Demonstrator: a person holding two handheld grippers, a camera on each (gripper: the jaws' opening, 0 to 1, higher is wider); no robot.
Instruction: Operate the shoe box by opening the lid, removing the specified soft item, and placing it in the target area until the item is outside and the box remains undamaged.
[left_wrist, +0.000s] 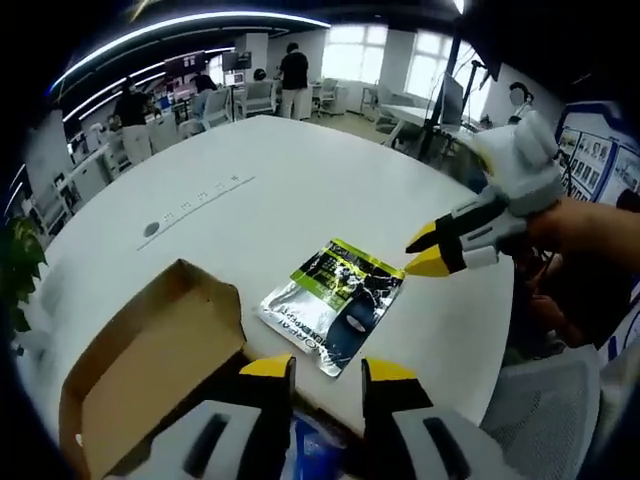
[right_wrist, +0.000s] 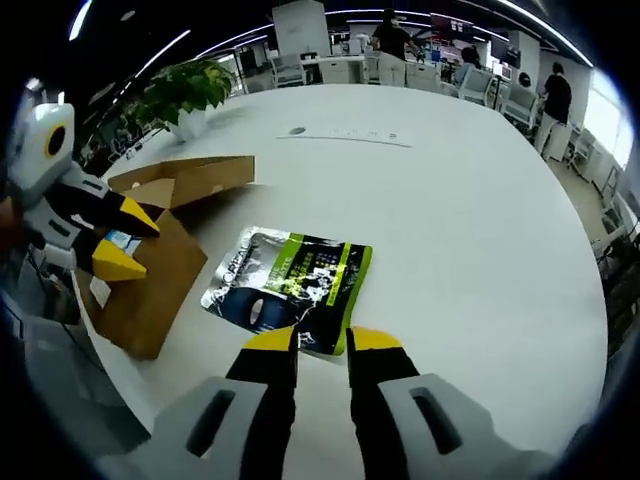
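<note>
one cardboard shoe box (left_wrist: 150, 370) is sitting open on the white table (left_wrist: 300, 190), its flap folded back, and one flat foil pouch (left_wrist: 333, 303) with a green band is lying outside it on the tabletop. in the left gripper view, the pouch is lying just ahead of the left gripper (left_wrist: 327, 368), slightly to its right, while the box is spreading out to the left of the jaws, right beside them. the left gripper's jaws are standing a little apart with nothing between them. the right gripper (left_wrist: 428, 252) is coming in from the right, hovering over the far right corner of the pouch, its yellow tips parted and holding nothing.

in the right gripper view, the pouch (right_wrist: 288, 287) is lying just beyond the right gripper (right_wrist: 322, 340), and the box (right_wrist: 160, 240) is sitting to the left of it, with the left gripper (right_wrist: 125, 238) hanging over the box's near corner.

the round table is standing in an open office with desks, chairs, ceiling light strips, several people at the far side and one potted plant (right_wrist: 185, 92) at the table's edge. a row of small marks and a dark disc (left_wrist: 151, 229) are sitting on the tabletop. the pouch is carrying print too blurred to read.
</note>
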